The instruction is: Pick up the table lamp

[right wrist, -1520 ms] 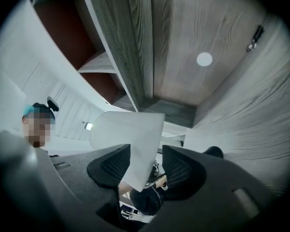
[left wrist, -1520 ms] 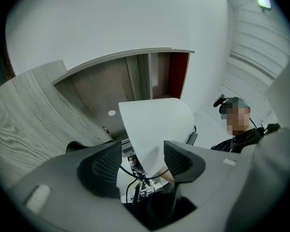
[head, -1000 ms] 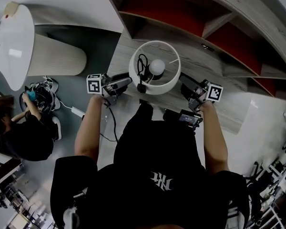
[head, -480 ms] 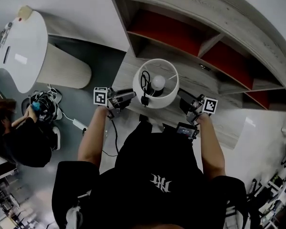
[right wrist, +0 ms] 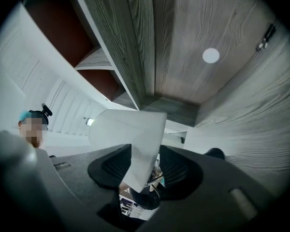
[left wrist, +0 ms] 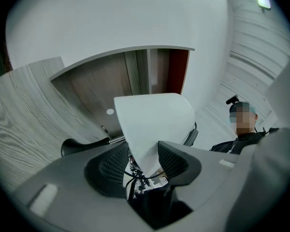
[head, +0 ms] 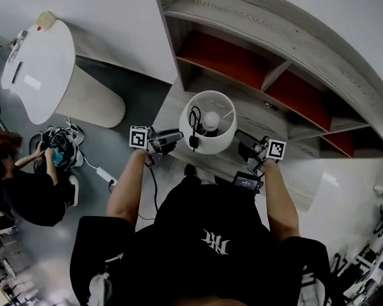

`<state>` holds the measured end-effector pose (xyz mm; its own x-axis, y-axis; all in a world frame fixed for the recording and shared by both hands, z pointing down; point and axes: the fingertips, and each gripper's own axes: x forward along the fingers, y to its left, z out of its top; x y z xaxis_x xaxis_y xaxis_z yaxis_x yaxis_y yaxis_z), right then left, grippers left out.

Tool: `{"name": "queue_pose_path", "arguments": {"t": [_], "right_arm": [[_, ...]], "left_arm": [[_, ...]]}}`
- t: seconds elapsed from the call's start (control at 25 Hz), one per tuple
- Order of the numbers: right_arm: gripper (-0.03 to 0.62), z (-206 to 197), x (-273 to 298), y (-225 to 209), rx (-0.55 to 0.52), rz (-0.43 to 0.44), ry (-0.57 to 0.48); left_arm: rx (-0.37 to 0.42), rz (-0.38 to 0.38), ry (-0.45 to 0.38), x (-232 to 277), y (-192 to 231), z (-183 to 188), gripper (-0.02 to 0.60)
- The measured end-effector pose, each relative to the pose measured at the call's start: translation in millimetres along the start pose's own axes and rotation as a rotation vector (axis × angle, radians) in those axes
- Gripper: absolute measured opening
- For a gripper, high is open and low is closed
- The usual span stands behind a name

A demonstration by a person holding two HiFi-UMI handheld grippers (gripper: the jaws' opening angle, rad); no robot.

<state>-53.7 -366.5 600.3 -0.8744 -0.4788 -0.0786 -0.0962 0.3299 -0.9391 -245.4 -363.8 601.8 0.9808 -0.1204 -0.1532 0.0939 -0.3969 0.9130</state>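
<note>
My left gripper (head: 174, 137) is pinched on the lamp's (head: 212, 146) shade, left side, with the shade wall between its jaws. The lamp hangs between both grippers in front of the shelf (head: 287, 34), bulb (head: 211, 120) facing up. My right gripper (head: 244, 143) clamps the shade's right side.

table lamp (head: 210, 144) base hidden from above

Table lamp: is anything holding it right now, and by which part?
Both: left claw and right claw each clamp the shade wall of the table lamp, on opposite sides.
</note>
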Motion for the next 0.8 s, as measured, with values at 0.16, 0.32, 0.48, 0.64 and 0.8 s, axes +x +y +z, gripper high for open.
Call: {"name": "queue_pose_path", "arguments": {"t": [0.16,0.32,0.48,0.64,0.8], "right_arm": [[0.181,2.2,-0.1,0.3,-0.020,-0.011,0.007],[0.179,6.0,2.5,6.3,-0.035,-0.001,0.006],[0.179,11.2,4.0,14.8,-0.050,0.005,0.006],[0.179,14.3,4.2,26.8,-0.066,0.013,0.005],[0.179,19.9,4.4,44.3,-0.095,0.019,0.005]], "left_arm": [[0.004,0.029,0.013,0.2,2.3,-1.6,0.186],[0.037,0.051,0.022,-1.2,1.1,0.4,0.184],[0.054,0.024,0.006,3.7,-14.9,8.0,0.184],[0.096,0.037,-0.002,6.3,-26.9,16.0,0.184],[0.130,0.044,0.000,9.5,-43.1,23.3,0.189]]}}
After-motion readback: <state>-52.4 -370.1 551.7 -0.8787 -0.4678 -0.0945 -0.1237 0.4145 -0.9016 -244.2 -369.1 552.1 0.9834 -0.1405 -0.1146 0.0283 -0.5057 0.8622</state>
